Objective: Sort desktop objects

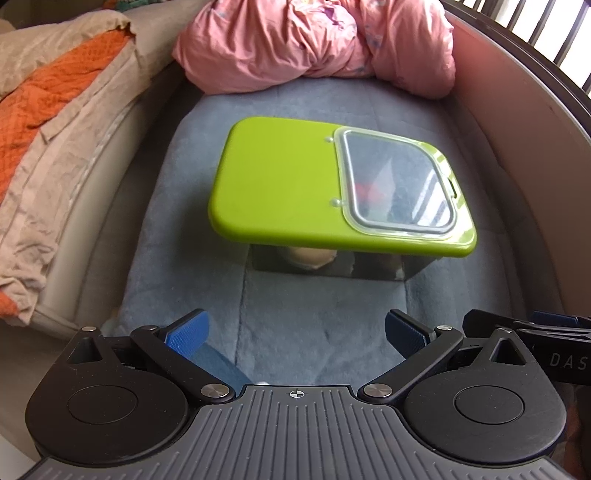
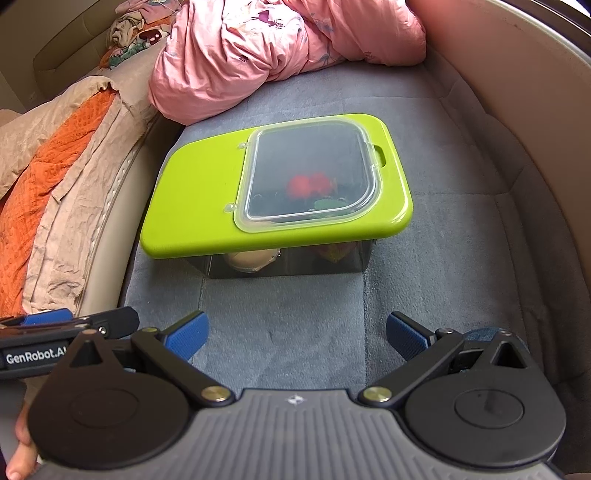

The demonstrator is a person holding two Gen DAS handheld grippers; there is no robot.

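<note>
A dark see-through box with a lime green lid (image 1: 280, 181) stands on a grey-blue cushion (image 1: 295, 332). It also shows in the right wrist view (image 2: 199, 192). The lid's clear flap (image 2: 310, 177) lies shut; red and green items show through it. A beige round object (image 2: 251, 260) shows through the box's front wall. My left gripper (image 1: 295, 334) is open and empty, short of the box. My right gripper (image 2: 297, 332) is open and empty, also short of the box. The two grippers are side by side.
A pink bundled quilt (image 1: 317, 40) lies behind the box. An orange towel and beige cloth (image 1: 55, 122) drape over the left armrest. A curved beige seat wall (image 2: 517, 92) rises on the right. Dark railings (image 1: 546, 33) show at the far right.
</note>
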